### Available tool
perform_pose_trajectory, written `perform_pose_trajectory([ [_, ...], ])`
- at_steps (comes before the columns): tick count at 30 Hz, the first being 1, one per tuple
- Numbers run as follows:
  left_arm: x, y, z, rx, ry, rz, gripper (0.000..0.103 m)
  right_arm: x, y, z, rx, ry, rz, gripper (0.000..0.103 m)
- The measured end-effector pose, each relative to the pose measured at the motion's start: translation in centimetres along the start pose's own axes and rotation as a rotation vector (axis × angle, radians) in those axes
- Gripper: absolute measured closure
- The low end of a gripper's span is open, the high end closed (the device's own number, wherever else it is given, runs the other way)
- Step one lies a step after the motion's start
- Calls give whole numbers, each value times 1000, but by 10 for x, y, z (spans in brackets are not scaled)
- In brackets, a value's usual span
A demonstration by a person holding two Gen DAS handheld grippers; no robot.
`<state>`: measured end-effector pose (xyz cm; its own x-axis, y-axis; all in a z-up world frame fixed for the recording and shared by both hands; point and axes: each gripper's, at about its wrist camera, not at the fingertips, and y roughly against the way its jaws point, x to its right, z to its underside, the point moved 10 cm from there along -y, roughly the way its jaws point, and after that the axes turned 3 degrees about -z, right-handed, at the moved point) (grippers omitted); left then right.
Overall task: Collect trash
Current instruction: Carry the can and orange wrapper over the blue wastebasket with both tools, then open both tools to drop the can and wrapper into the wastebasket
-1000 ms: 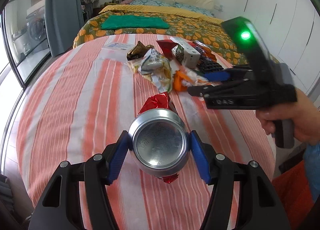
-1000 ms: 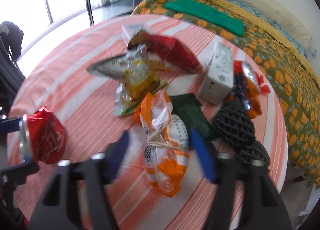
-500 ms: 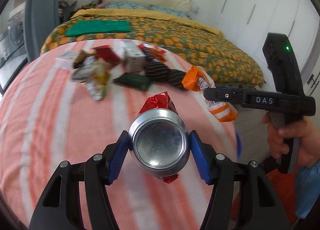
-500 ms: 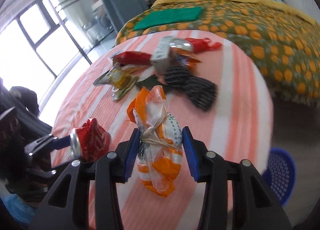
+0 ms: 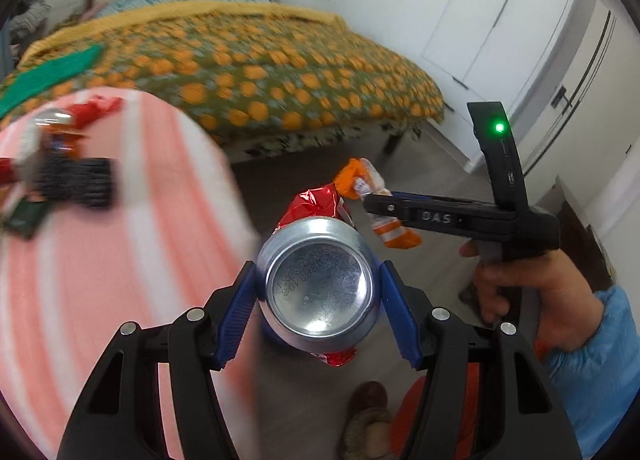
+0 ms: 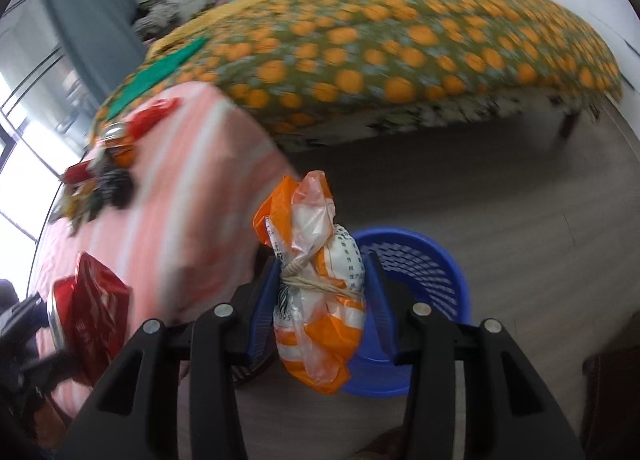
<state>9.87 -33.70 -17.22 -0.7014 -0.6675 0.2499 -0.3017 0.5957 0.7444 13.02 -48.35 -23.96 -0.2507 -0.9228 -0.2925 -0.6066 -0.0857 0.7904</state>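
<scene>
Right wrist view: blue basket (image 6: 432,260) behind bag (image 6: 316,288)-gripping right claw (image 6: 320,292); left claw (image 5: 318,292) clamping can (image 5: 318,288).

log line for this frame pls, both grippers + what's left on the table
left gripper: shut on crushed red can | right gripper: shut on orange-white bag, above blue basket | table: wrappers remain

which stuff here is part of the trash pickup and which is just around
Part of the job:
- crushed red can, clamped in the left gripper
- orange-and-white plastic bag, clamped in the right gripper
- blue basket on the floor
- leftover wrappers on the striped table

Just around:
- bed with orange-patterned cover
- green cloth on it
- white wardrobe
</scene>
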Motion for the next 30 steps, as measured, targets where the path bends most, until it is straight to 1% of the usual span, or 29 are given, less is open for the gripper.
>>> perform_pose_trajectory([
  [1,10,-20,0,-23,1,2,42,14,-5,2,-2,-22,13,60],
  [3,19,-47,0,-48,-2,-9,42,39,-14,7,-9,-60,32,60],
  [4,23,-67,0,-67,0,-16,42,47,-18,9,-15,-77,30,60],
  [7,26,-105,5,-104,20,-29,42,71,-31,10,-31,-126,19,60],
  [11,27,-147,8,-133,19,-53,42,86,-45,5,-37,-180,-12,58],
  [12,24,-156,6,-134,14,-56,41,91,-50,4,-37,-192,-19,56],
  [13,23,-166,4,-137,11,-59,41,96,-54,3,-37,-207,-24,39],
  [14,21,-175,3,-146,15,-66,39,99,-56,1,-33,-224,-33,31],
  [15,19,-183,2,-163,27,-75,33,105,-56,-1,-20,-257,-43,29],
  [16,18,-186,0,-168,37,-82,31,105,-53,-2,-13,-274,-44,29],
  [18,18,-178,-6,-151,52,-71,29,110,-45,-7,8,-298,-39,28],
  [21,25,-149,-14,-86,30,-52,22,109,-28,-16,55,-293,-20,25],
  [23,29,-114,-18,-37,20,-26,20,102,-13,-22,95,-259,10,23],
  [24,28,-101,-19,-23,17,-25,19,99,-9,-23,107,-244,19,22],
  [26,22,-63,-15,15,6,-18,18,84,2,-28,137,-194,39,20],
  [27,16,-46,-13,32,2,-27,16,73,8,-30,153,-161,47,20],
  [28,5,-27,-8,52,0,-49,14,59,14,-32,171,-117,57,19],
  [30,-22,1,4,71,12,-104,13,31,20,-34,201,-34,73,18],
])
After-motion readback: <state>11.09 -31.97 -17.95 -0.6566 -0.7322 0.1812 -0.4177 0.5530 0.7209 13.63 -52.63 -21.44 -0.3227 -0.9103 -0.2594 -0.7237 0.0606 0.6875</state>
